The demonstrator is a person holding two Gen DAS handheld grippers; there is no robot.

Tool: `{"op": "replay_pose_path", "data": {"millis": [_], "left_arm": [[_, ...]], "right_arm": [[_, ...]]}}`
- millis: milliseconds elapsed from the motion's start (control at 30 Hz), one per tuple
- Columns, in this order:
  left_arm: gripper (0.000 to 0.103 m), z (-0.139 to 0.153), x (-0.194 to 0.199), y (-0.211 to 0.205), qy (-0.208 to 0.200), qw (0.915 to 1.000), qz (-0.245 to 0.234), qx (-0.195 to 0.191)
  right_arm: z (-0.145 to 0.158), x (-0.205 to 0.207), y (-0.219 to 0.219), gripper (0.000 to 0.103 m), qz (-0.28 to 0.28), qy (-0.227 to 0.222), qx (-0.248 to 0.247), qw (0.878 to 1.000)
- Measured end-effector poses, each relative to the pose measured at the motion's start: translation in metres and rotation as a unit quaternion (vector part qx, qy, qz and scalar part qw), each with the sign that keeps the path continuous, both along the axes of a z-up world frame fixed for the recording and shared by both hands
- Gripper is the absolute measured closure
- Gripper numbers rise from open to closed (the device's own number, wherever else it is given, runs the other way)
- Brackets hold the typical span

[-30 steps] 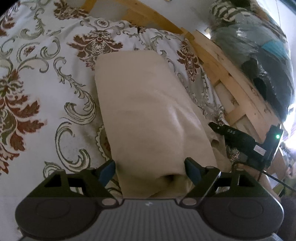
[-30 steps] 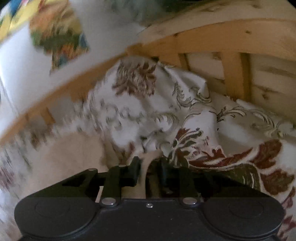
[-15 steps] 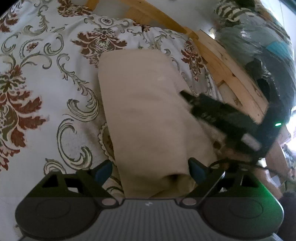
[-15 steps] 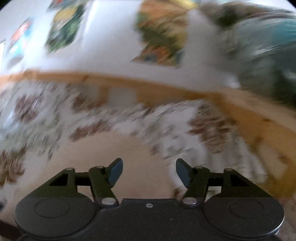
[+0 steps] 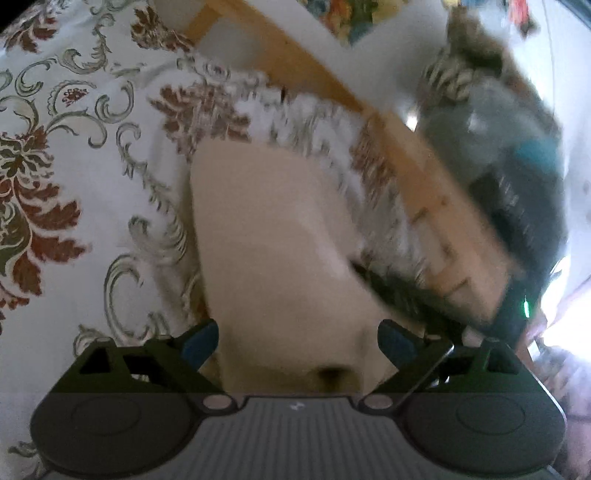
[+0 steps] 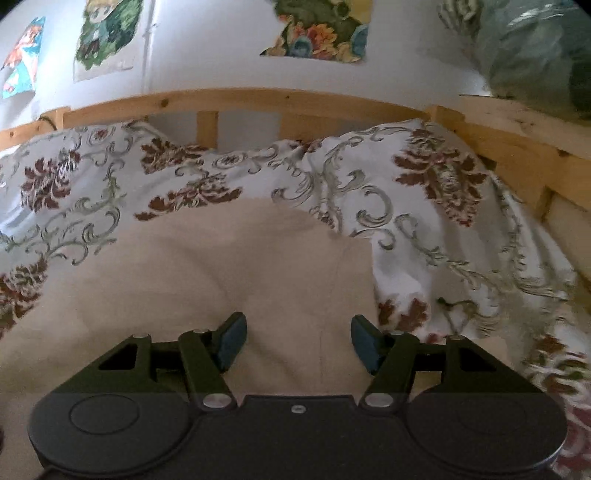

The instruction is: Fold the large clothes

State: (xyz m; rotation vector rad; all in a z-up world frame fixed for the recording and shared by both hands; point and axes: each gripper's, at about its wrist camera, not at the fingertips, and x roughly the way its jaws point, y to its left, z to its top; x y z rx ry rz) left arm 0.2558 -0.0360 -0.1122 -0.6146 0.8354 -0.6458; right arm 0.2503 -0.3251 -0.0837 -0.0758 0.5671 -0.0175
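A folded beige garment (image 5: 273, 236) lies on a floral bedspread (image 5: 74, 155). My left gripper (image 5: 298, 343) is open, its blue pads on either side of the garment's near end, holding nothing. In the right wrist view the same beige garment (image 6: 207, 280) fills the foreground on the bedspread (image 6: 424, 206). My right gripper (image 6: 298, 341) is open and empty just above the garment. The right gripper's dark body (image 5: 406, 291) shows blurred at the garment's right edge in the left wrist view.
A wooden bed frame (image 6: 258, 101) runs along the back and right (image 5: 417, 177). A pile of dark and teal clothes in plastic (image 5: 517, 155) sits beyond the rail. Posters (image 6: 317, 29) hang on the white wall.
My right gripper let go of the beige cloth, opened, and swung over the garment. My left gripper stayed open at the garment's near end while its view tilted upward.
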Motion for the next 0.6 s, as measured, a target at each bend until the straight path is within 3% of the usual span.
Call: {"op": "replay_pose_path", "data": {"millis": [67,200,300,433,600], "left_arm": [[0.008,-0.001,0.008,0.002,0.007,0.9999,0.010,-0.008],[0.008,-0.010,0.024,-0.001,0.030,0.9995,0.009,-0.002],[0.007,-0.014,0.034,-0.005,0.043,0.9990,-0.007,-0.006],[0.001,-0.019,0.042,-0.010,0.055,0.9982,-0.020,0.005],[0.000,-0.030,0.051,-0.008,0.075,0.9964,-0.034,-0.019]], "right_arm": [[0.012,-0.015,-0.003,0.009,-0.020,0.002,0.001,1.000],[0.033,-0.038,-0.013,0.007,-0.105,0.001,-0.003,0.994],[0.035,-0.058,-0.029,0.001,-0.140,-0.005,0.046,0.989],[0.016,-0.053,-0.061,0.001,-0.166,0.015,0.113,0.979],[-0.008,-0.036,-0.077,0.006,-0.143,0.070,0.229,0.960]]}}
